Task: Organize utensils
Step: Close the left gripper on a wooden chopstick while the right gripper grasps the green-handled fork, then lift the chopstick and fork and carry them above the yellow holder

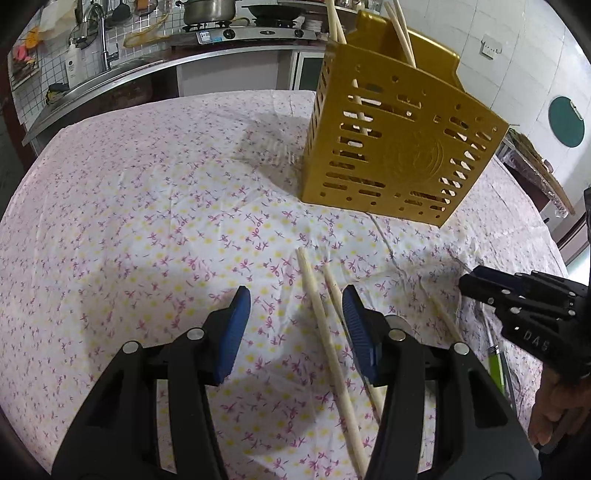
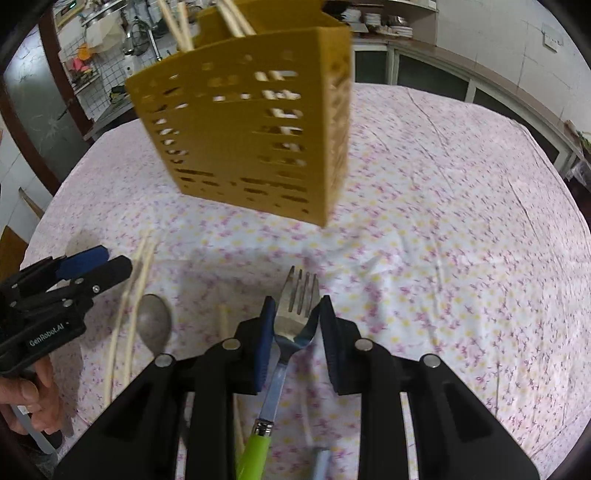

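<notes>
A yellow slotted utensil holder [image 1: 399, 144] stands on the flowered tablecloth with several chopsticks [image 1: 400, 31] in it; it also shows in the right wrist view [image 2: 251, 129]. My left gripper [image 1: 295, 321] is open, low over two loose chopsticks [image 1: 327, 339] that lie between its blue pads. My right gripper [image 2: 295, 325] has its jaws around a green-handled fork [image 2: 291, 332], whose head touches both pads. A metal spoon [image 2: 153, 325] and more chopsticks [image 2: 127, 325] lie to its left. The right gripper shows in the left wrist view [image 1: 469, 280].
The tablecloth [image 1: 147, 221] covers the whole table. Behind it a kitchen counter holds a sink [image 1: 96, 77], a gas stove [image 1: 251, 29] and a pot [image 1: 208, 9]. The left gripper appears at the left edge of the right wrist view [image 2: 92, 266].
</notes>
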{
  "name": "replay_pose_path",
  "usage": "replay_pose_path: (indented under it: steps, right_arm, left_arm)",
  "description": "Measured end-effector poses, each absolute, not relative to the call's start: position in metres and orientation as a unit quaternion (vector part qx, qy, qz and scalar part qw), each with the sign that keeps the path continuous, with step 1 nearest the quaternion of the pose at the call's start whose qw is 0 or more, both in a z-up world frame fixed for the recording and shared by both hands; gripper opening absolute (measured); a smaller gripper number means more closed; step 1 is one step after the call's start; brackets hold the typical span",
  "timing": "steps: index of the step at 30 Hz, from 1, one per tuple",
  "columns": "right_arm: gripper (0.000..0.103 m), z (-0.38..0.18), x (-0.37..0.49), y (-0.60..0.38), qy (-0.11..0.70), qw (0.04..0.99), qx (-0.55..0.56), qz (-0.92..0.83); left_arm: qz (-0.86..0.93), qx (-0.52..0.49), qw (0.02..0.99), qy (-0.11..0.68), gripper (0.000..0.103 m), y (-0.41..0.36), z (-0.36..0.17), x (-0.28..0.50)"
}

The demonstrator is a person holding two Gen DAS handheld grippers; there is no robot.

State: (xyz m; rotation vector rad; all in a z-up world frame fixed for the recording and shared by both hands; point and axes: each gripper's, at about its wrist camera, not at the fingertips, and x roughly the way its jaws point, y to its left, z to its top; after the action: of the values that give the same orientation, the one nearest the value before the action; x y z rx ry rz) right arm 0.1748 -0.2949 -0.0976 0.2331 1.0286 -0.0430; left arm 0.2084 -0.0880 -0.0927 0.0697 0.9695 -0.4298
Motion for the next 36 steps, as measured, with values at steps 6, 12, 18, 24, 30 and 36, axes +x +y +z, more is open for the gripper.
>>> replay_pose_path:
  steps: [6,12,18,24,30,36]
  right_arm:
    - [0.022,-0.104,0.178,-0.301,0.500,0.860,0.103,-0.025]
    - [0.022,-0.107,0.177,-0.304,0.499,0.859,0.109,-0.023]
    - [0.021,-0.108,0.178,-0.307,0.499,0.860,0.109,-0.021]
    - [0.022,-0.108,0.181,-0.304,0.498,0.861,0.099,-0.025]
    - [0.005,-0.106,0.182,-0.305,0.494,0.863,0.104,-0.028]
    - [0.003,-0.095,0.175,-0.311,0.478,0.870,0.118,-0.020]
  left_arm:
    - [-0.206,0.040,0.855,0.475,0.051,-0.098,-0.101,0.215]
    - [-0.199,0.048,0.854,0.478,0.025,-0.101,-0.102,0.224]
    - [-0.204,0.077,0.848,0.483,0.017,-0.110,-0.105,0.228]
    - [-0.194,0.080,0.846,0.490,0.009,-0.120,-0.106,0.242]
    - [-0.190,0.057,0.849,0.489,0.004,-0.115,-0.104,0.243]
    - [-0.201,0.043,0.864,0.460,0.004,-0.100,-0.079,0.232]
